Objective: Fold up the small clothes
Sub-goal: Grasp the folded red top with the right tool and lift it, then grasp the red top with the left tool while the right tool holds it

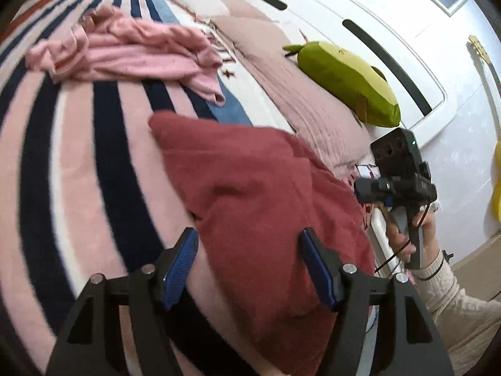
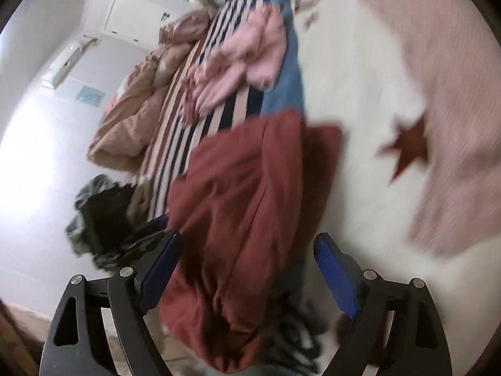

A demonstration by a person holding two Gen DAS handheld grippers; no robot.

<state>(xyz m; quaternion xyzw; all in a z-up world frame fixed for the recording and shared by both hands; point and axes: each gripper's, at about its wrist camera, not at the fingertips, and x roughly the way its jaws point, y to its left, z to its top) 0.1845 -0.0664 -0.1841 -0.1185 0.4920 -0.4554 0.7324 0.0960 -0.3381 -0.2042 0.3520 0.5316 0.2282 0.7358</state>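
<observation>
In the left wrist view, the left gripper (image 1: 249, 247) fills the lower middle of the frame, its blue-padded fingers (image 1: 181, 263) spread apart. A dark red garment (image 1: 260, 188) lies between and beyond them, spreading from the centre of the frame down to the bottom edge; the pads do not press on it. The garment rests on a striped blanket (image 1: 78, 156) in pink, navy and white that covers the left half of the frame. A crumpled pink garment (image 1: 131, 50) sits on the blanket in the upper left, well apart from the red one. At the right, a hand (image 1: 407, 235) with a pale knitted sleeve holds the right gripper (image 1: 360, 191) by its handle, just beside the red garment's right edge; its fingers cannot be made out here. A green plush toy (image 1: 347, 81) lies in the upper right on a pale pink bedcover (image 1: 297, 94).

In the right wrist view, blurred, the right gripper (image 2: 247, 266) has its blue fingers (image 2: 335, 275) standing wide apart in the lower part of the frame. The dark red garment (image 2: 238, 213) hangs down the centre between them, untouched by either pad. The pink garment (image 2: 244, 59) lies in the upper middle on the striped blanket (image 2: 200, 116). A red star (image 2: 407, 147) marks white fabric at the right.
</observation>
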